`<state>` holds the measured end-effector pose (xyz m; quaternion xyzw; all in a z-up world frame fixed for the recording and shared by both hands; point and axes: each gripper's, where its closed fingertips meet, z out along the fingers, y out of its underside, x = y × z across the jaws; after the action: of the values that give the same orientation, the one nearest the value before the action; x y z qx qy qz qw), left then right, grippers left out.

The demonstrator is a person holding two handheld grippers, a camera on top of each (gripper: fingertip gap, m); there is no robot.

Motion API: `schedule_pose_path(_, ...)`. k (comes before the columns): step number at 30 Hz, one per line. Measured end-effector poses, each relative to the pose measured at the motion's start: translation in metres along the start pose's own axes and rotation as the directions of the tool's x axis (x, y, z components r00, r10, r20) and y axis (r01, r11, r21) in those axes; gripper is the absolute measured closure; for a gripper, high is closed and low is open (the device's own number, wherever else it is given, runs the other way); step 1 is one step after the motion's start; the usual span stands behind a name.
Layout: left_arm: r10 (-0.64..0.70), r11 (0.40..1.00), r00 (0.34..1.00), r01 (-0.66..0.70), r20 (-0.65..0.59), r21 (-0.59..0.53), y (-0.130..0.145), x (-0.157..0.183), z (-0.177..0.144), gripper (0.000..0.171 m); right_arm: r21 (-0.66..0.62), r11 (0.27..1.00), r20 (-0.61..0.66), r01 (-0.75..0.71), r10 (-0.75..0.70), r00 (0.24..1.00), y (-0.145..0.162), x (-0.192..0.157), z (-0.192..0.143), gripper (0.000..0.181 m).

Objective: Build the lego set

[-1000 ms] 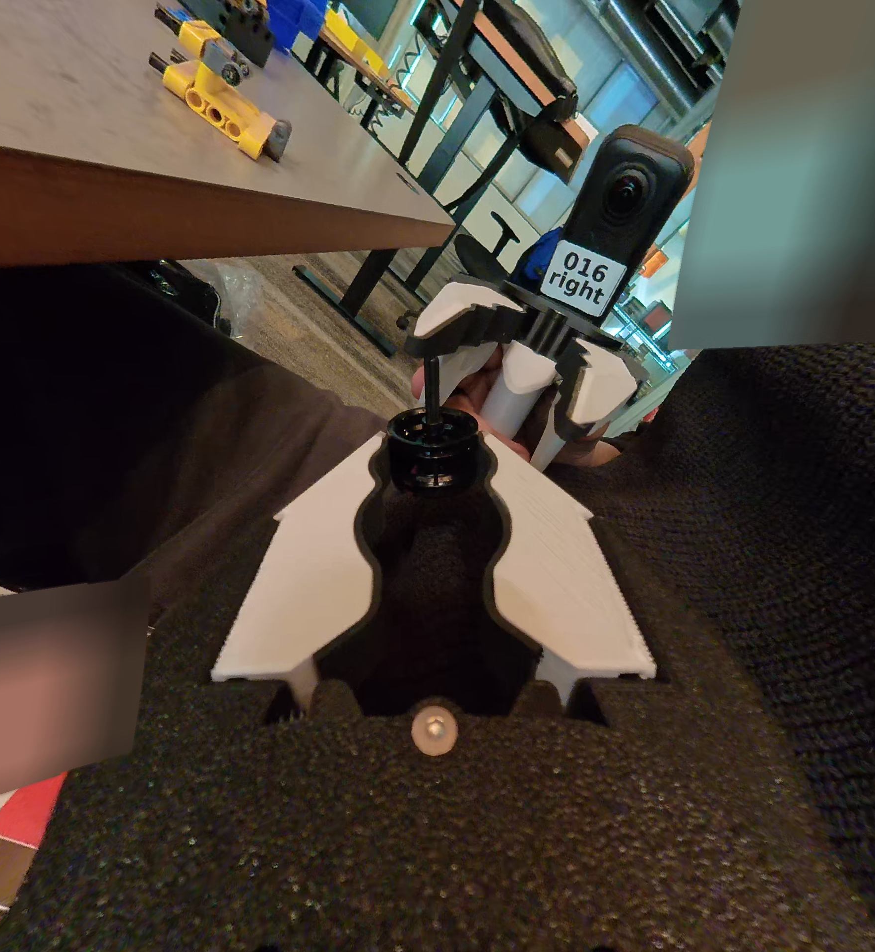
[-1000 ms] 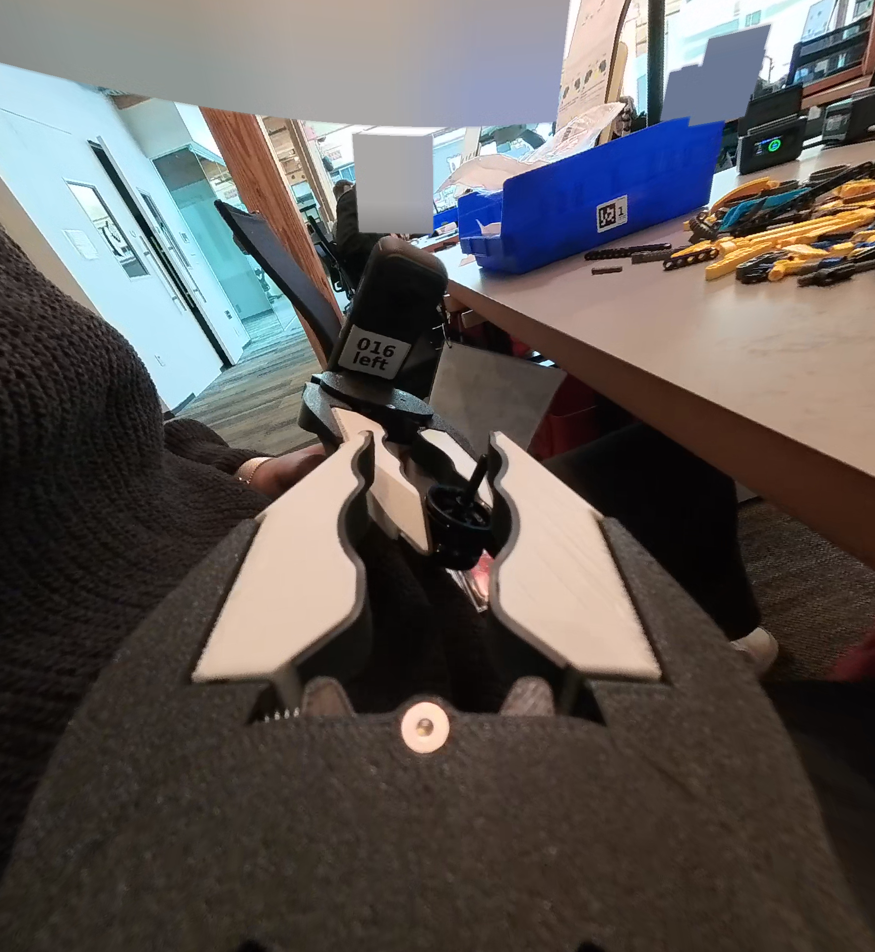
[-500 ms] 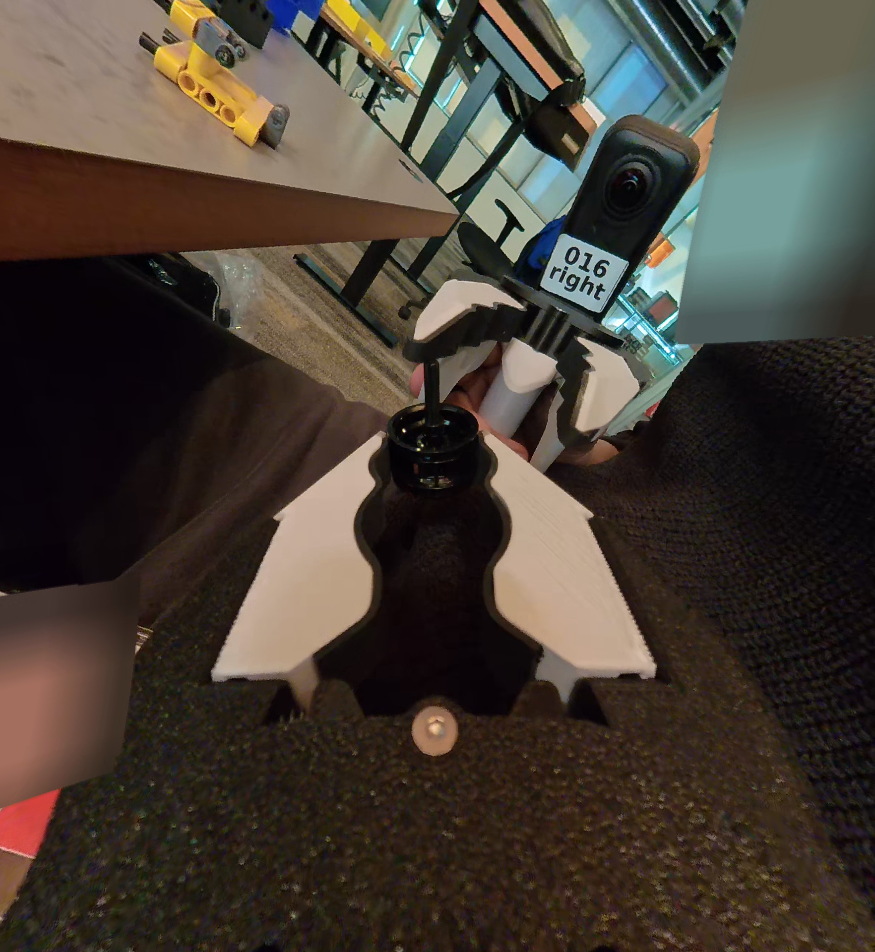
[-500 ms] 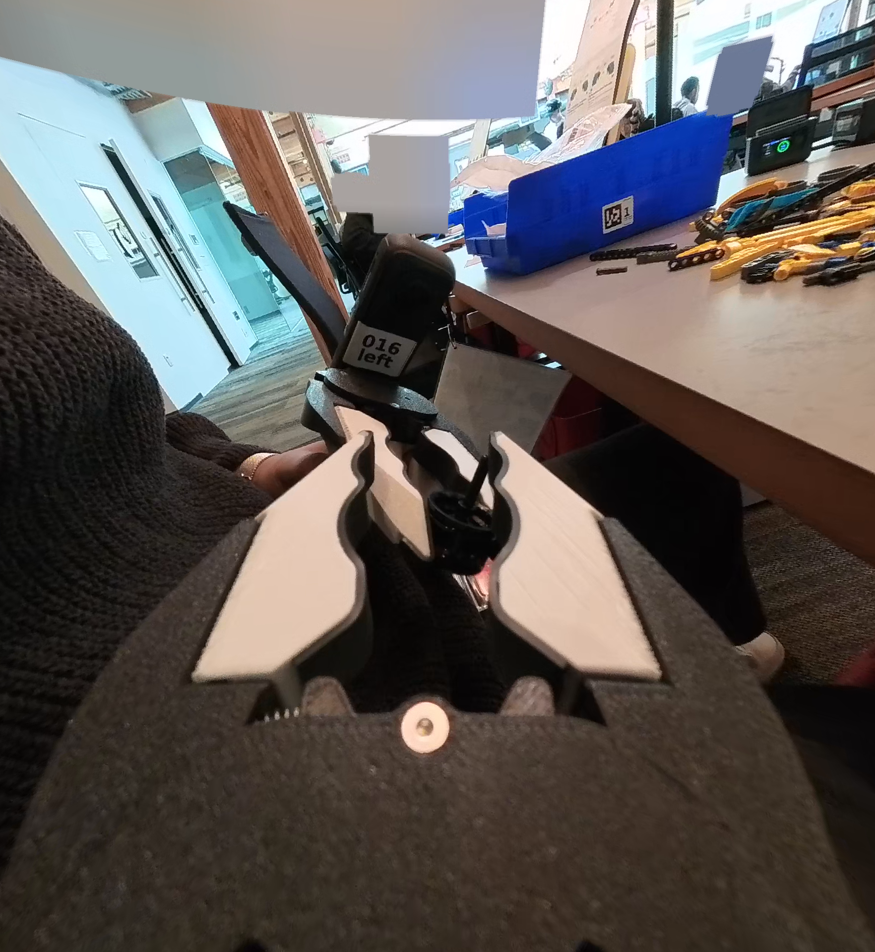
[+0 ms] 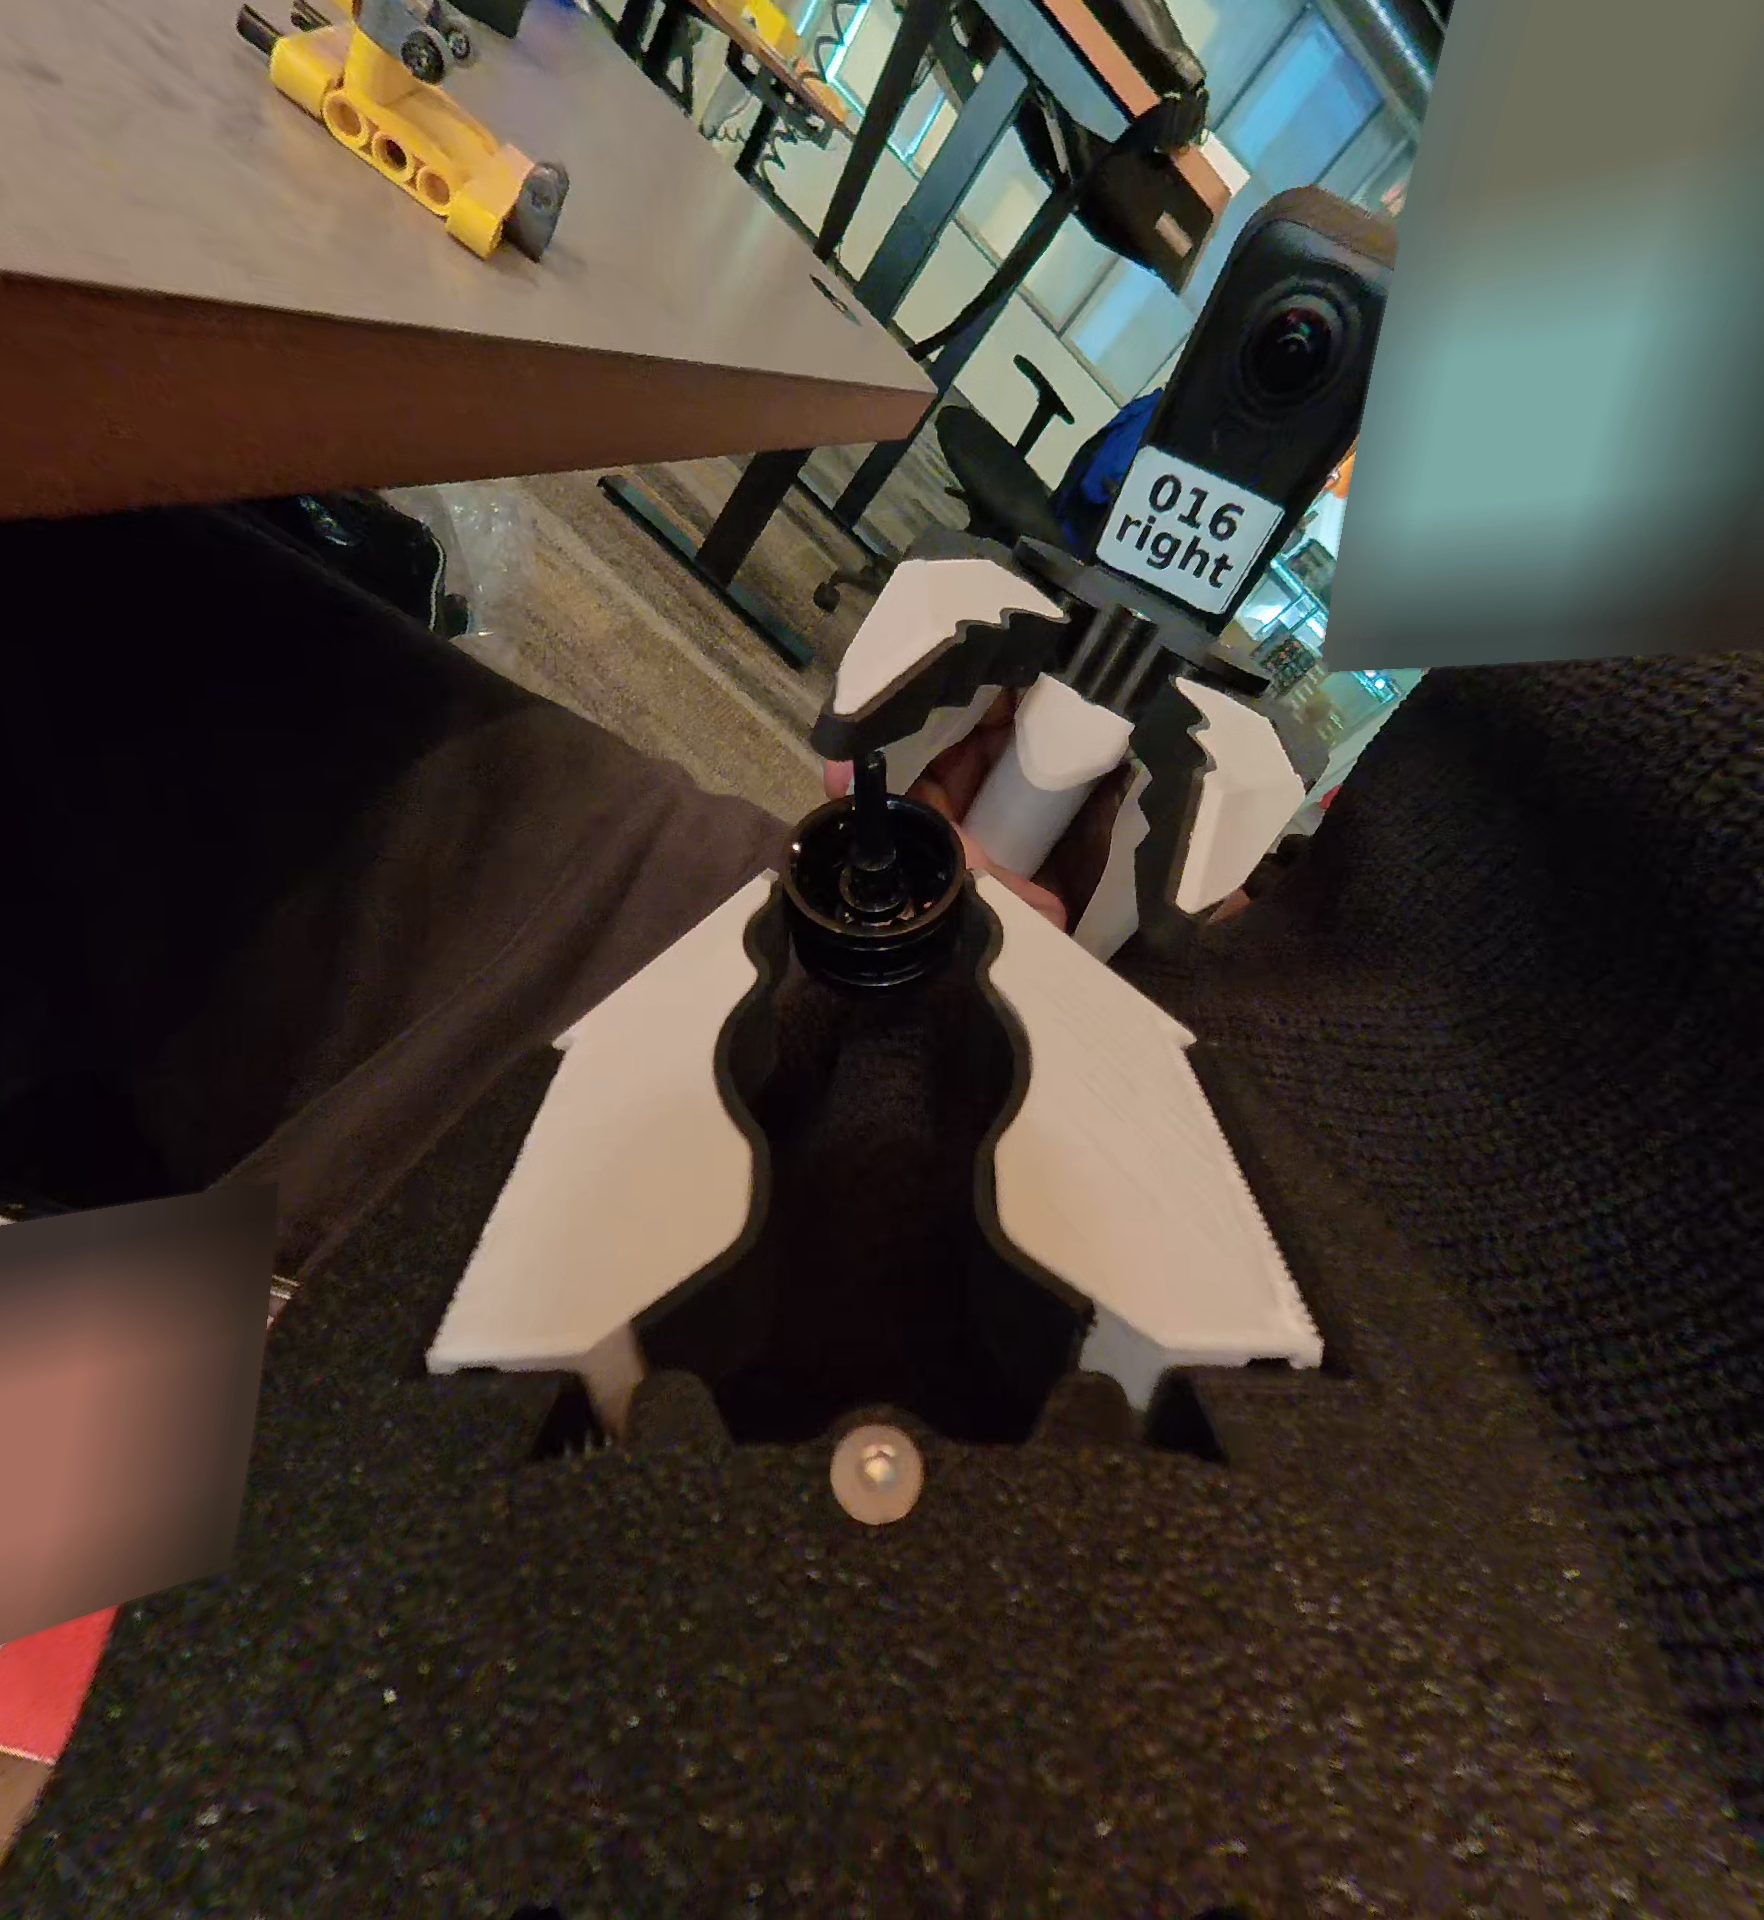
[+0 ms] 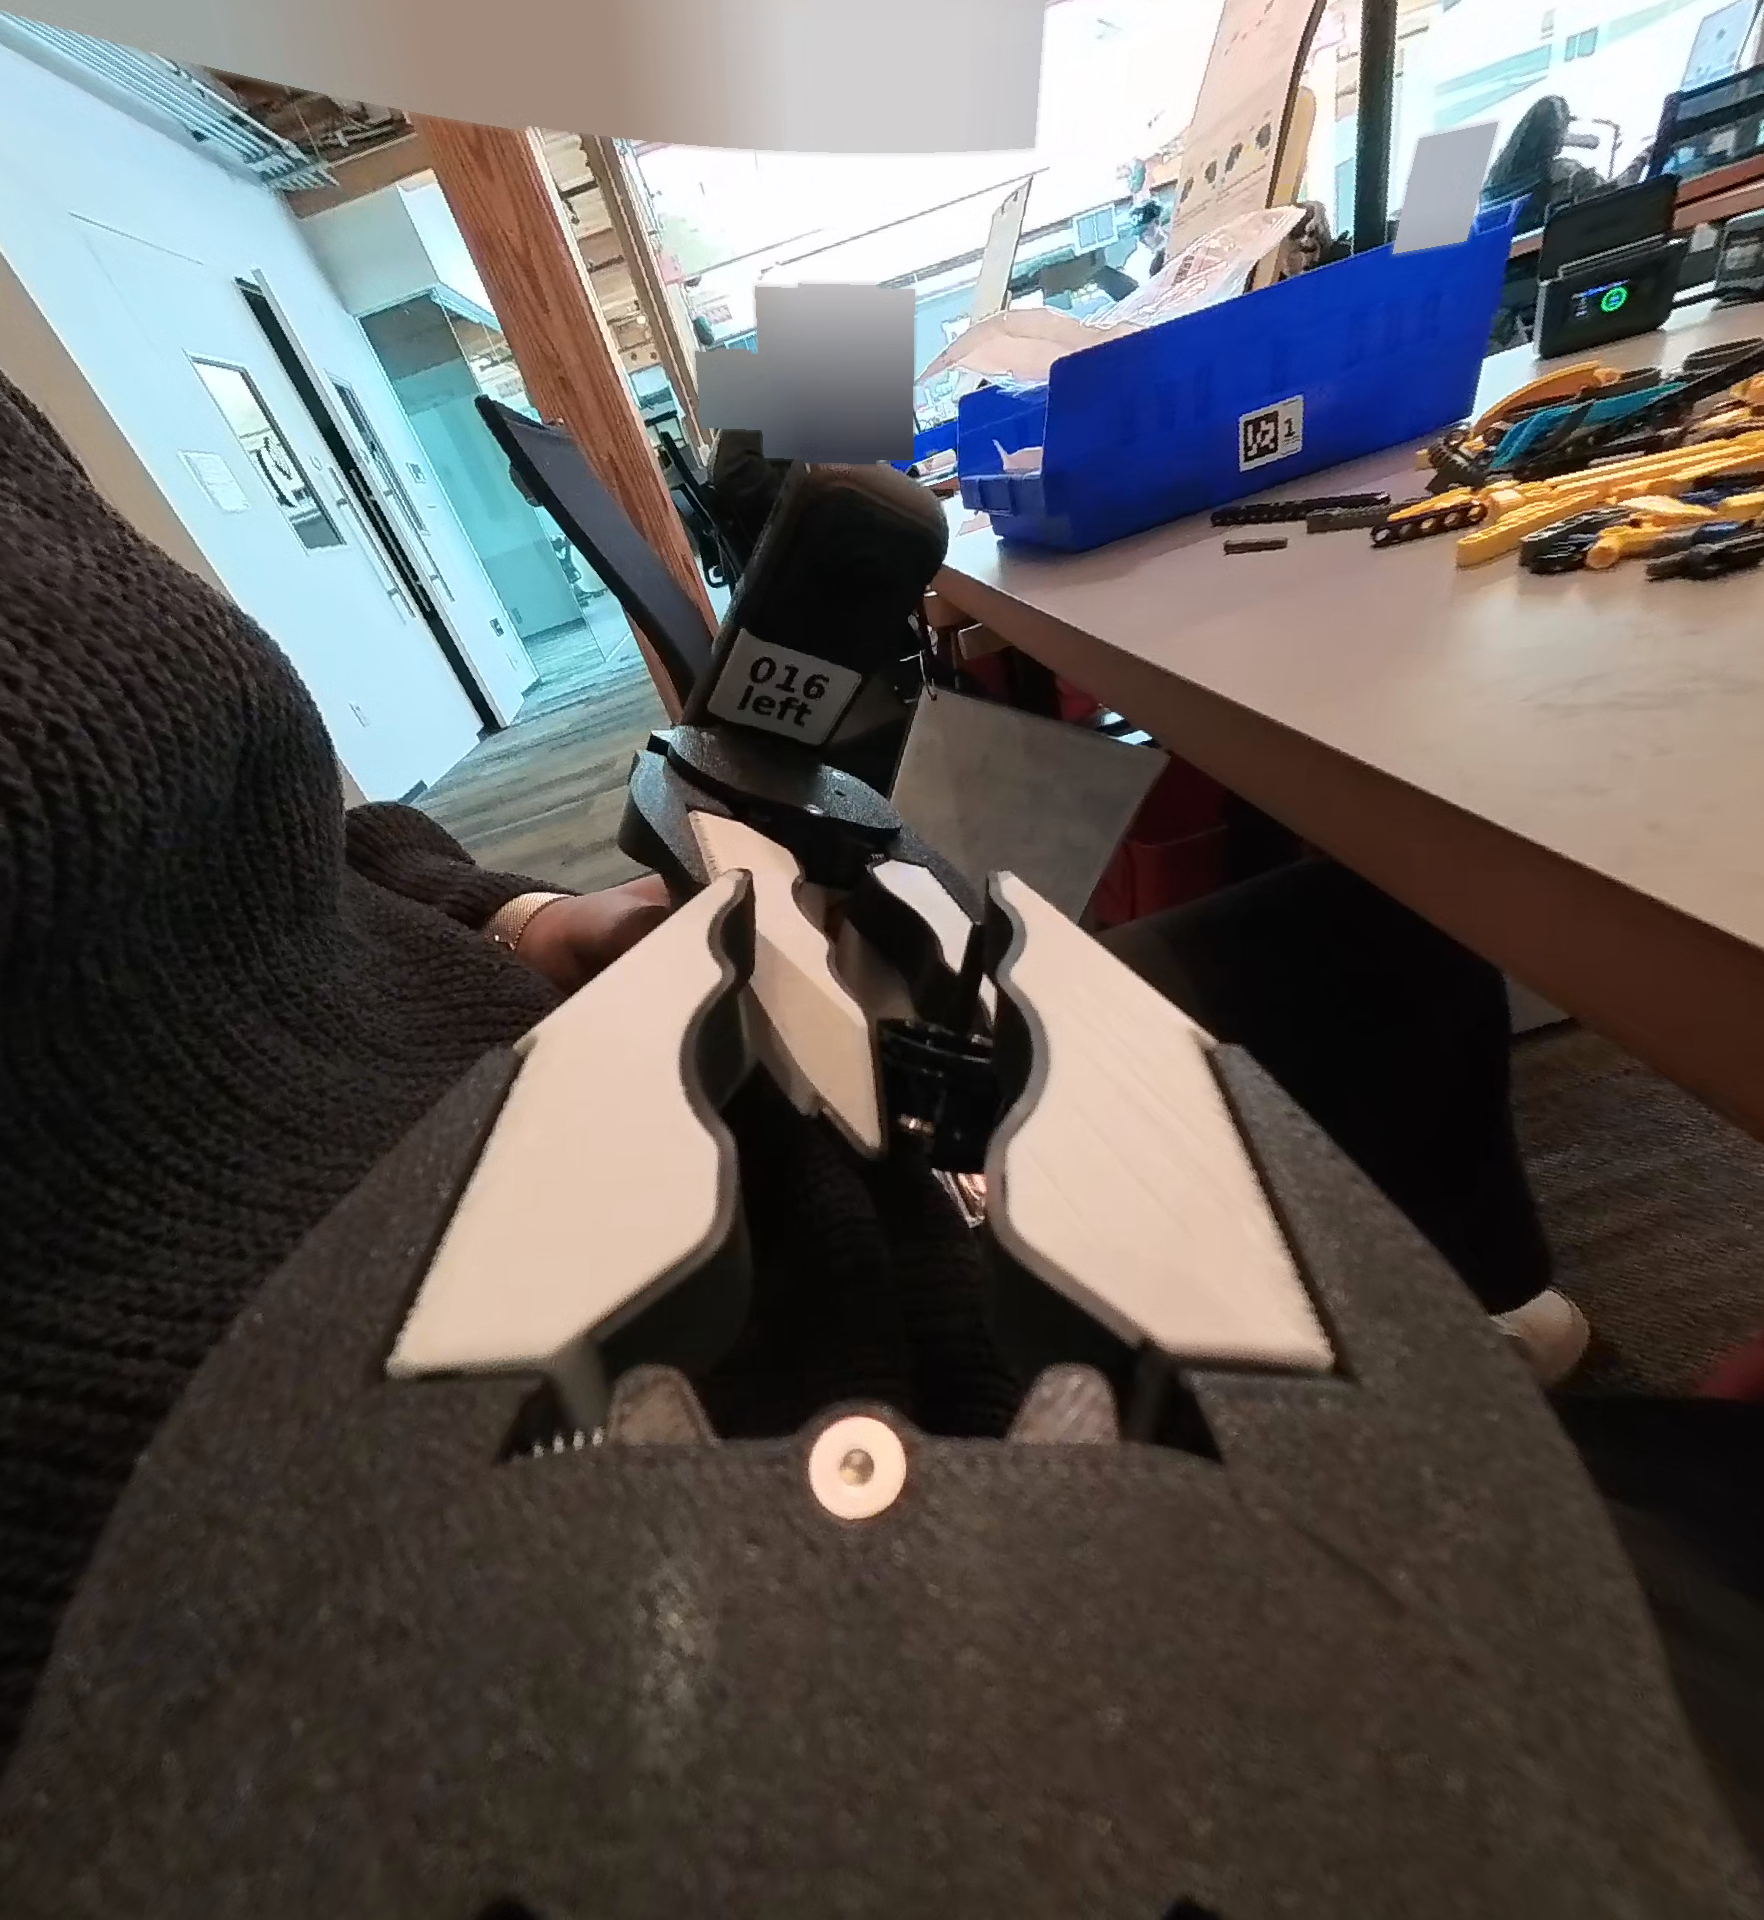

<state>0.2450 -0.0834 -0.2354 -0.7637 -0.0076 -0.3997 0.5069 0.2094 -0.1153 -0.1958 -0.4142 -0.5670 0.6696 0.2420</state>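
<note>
My left gripper [image 5: 873, 920] is shut on a small black wheel hub [image 5: 873, 894], held below the table edge above a person's lap. A thin black axle [image 5: 865, 805] sticks out of the hub. Its end meets one fingertip of my right gripper [image 5: 997, 831], which faces it from beyond. In the right wrist view my right gripper [image 6: 873, 904] is open. The left gripper [image 6: 899, 1117] with the hub [image 6: 940, 1091] reaches in between its fingers. The axle [image 6: 971, 966] lies against the inner side of the right-hand finger [image 6: 1096, 1081].
A table [image 5: 421, 343] juts over the grippers with a yellow beam assembly [image 5: 410, 156] near its edge. A blue bin [image 6: 1221, 436] and several yellow and black parts [image 6: 1636, 488] lie on it. Dark knit sleeves [image 6: 109, 935] flank both grippers.
The left gripper stays shut on the hub. The hub has turned and now shows edge-on in the right wrist view. Both grippers have shifted slightly against the table.
</note>
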Motion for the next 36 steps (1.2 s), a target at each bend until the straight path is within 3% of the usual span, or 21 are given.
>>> schedule_pose_path(36,-0.025,0.997,1.0,0.025,0.003,0.07,-0.015,-0.005,-0.007,0.14,0.014,0.999,-0.029,0.039,-0.038,0.999,-0.007,0.002,-0.002,0.137)
